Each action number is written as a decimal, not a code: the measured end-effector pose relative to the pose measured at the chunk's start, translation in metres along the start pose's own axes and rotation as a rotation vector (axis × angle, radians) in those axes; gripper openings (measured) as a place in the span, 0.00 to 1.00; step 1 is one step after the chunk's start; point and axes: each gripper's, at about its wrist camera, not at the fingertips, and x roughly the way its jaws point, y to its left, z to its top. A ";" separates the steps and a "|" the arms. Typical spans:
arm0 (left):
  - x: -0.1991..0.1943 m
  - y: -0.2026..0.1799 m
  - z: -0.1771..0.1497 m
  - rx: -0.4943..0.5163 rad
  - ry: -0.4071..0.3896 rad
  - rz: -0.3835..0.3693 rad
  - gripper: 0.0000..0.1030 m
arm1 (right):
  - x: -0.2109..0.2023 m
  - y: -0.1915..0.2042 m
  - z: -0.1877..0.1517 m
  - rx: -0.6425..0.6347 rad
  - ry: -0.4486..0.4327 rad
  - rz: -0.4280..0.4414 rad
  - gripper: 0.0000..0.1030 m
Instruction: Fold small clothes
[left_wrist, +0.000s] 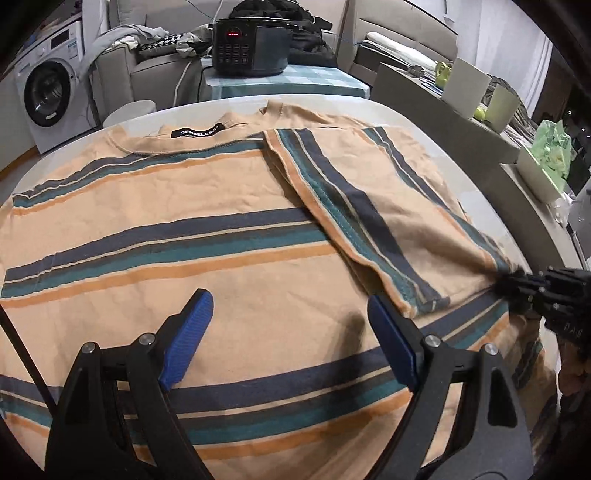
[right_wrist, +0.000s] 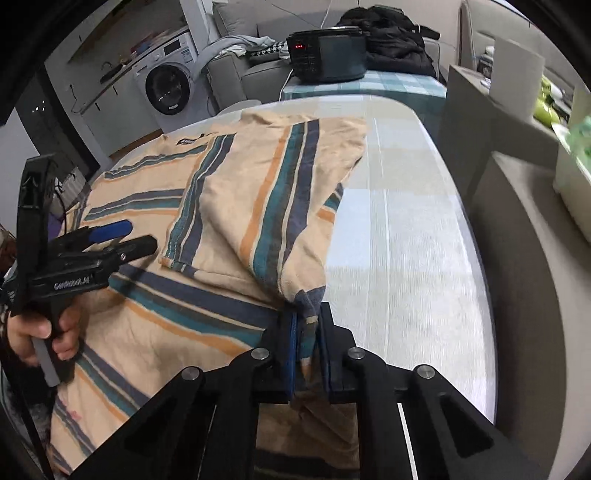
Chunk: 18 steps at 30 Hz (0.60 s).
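Your left hand-held gripper (left_wrist: 284, 339) fills the bottom of the left wrist view, its two blue pads (left_wrist: 188, 339) standing wide apart above the striped T-shirt (left_wrist: 184, 236) with nothing between them. That shirt lies spread flat across the pale bench (left_wrist: 436, 122), collar and black neck label (left_wrist: 195, 130) at the far side. One sleeve (left_wrist: 369, 206) is folded inward over the body, and at the right edge your right hand-held gripper (left_wrist: 517, 284) pinches the fabric where that fold ends, though blur there makes the contact hard to read.

From the right wrist view, your right hand-held gripper (right_wrist: 306, 347) is nearly closed, its pads pressing a bunched edge of the striped T-shirt (right_wrist: 236, 206) between them. The folded flap rises from that pinch and drapes back over the shirt's body; bare bench (right_wrist: 399, 236) shows to the right. On the left, your hand (right_wrist: 40, 332) grips the handle of the left hand-held gripper (right_wrist: 129, 236), which hovers above the shirt. Behind the bench sit a black cooker (right_wrist: 328, 55) and a washing machine (right_wrist: 166, 85).
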 end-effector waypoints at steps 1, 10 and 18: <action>-0.001 -0.001 0.000 -0.001 0.005 -0.003 0.82 | -0.002 0.002 -0.001 -0.005 -0.001 0.006 0.13; -0.003 -0.008 -0.006 0.053 0.004 0.026 0.82 | -0.006 0.014 0.004 -0.036 -0.006 0.018 0.30; -0.004 -0.005 -0.007 0.059 0.004 0.063 0.82 | -0.027 -0.015 -0.027 0.037 0.038 -0.051 0.25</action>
